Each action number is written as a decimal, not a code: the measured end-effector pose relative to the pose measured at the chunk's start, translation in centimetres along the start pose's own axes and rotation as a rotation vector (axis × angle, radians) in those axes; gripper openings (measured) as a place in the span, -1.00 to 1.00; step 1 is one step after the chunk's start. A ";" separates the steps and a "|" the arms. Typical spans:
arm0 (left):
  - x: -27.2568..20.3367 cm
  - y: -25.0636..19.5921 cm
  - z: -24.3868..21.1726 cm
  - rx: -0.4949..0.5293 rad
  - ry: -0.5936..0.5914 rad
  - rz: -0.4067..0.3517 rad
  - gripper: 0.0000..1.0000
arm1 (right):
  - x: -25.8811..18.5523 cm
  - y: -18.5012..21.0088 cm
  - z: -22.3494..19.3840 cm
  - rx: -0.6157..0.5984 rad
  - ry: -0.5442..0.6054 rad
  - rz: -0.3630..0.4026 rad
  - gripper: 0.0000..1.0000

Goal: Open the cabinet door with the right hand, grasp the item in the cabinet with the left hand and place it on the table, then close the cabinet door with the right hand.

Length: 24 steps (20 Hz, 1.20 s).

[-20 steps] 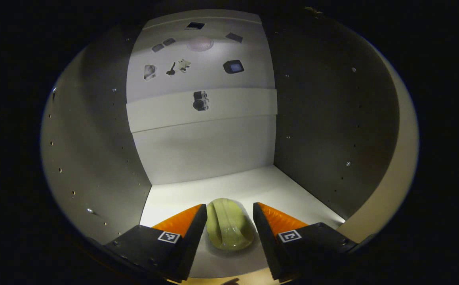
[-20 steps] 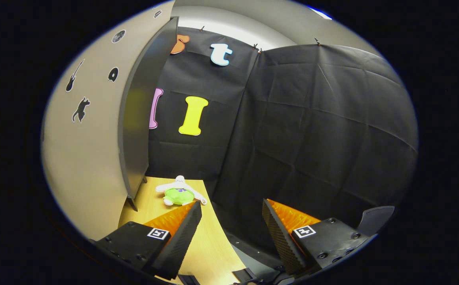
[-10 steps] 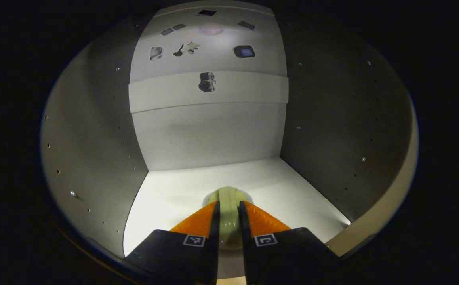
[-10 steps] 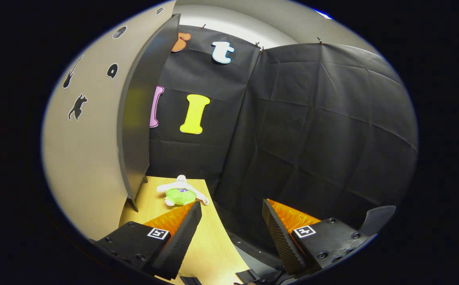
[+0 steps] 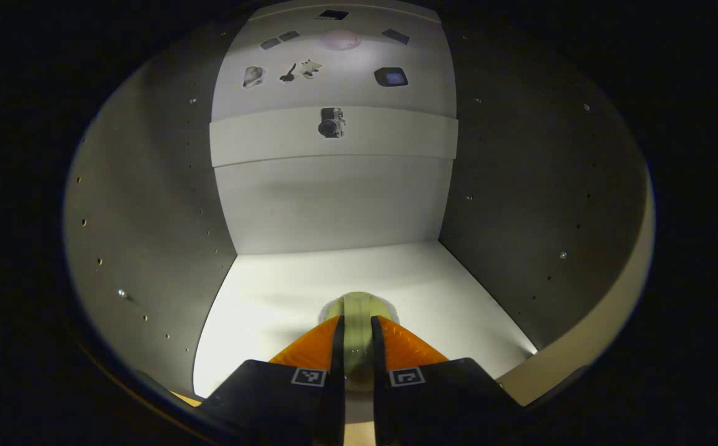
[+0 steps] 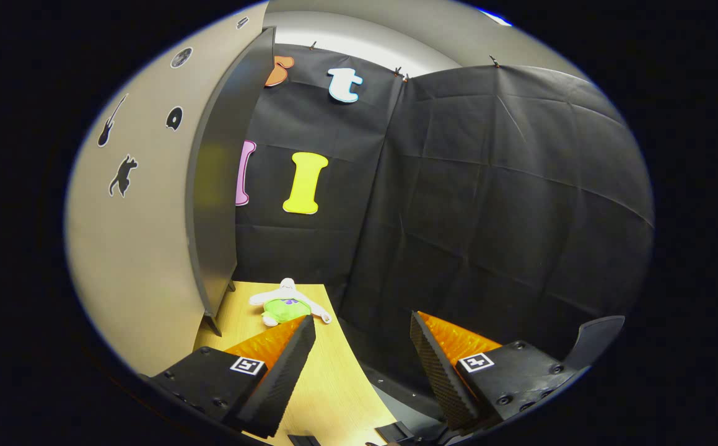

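In the left gripper view a pale yellow-green rounded item sits on the white cabinet floor, squeezed between my left gripper's two fingers, which are shut on it. Most of the item is hidden by the fingers. In the right gripper view the cabinet door stands swung open at the left, its edge facing me. My right gripper is open with nothing between its fingers, held off to the right of the door above the wooden table.
The cabinet's grey side walls stand close on both sides of the left gripper, with a white back panel behind. A green and white plush toy lies on the table by the door's lower corner. Black cloth wall stands behind.
My left gripper's fingers went from wide apart around the yellow-green item to shut on it, and the gripper has since drawn back slightly. The right gripper barely moved.
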<state>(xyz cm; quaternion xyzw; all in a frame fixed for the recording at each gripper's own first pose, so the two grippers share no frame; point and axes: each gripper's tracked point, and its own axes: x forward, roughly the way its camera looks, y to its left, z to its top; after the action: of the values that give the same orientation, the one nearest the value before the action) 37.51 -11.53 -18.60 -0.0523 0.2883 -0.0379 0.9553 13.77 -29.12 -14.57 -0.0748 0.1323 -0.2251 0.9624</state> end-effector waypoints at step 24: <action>-25.2 -3.0 -22.4 -0.103 0.053 -0.017 -0.55 | -13.7 5.8 1.6 -0.029 -0.134 0.298 0.95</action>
<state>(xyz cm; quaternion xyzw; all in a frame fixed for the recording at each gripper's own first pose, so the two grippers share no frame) 4.02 -13.66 -23.00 -0.1028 0.3148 -0.0325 0.9430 4.83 -17.66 -11.17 -0.0832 0.0805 -0.0724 0.9906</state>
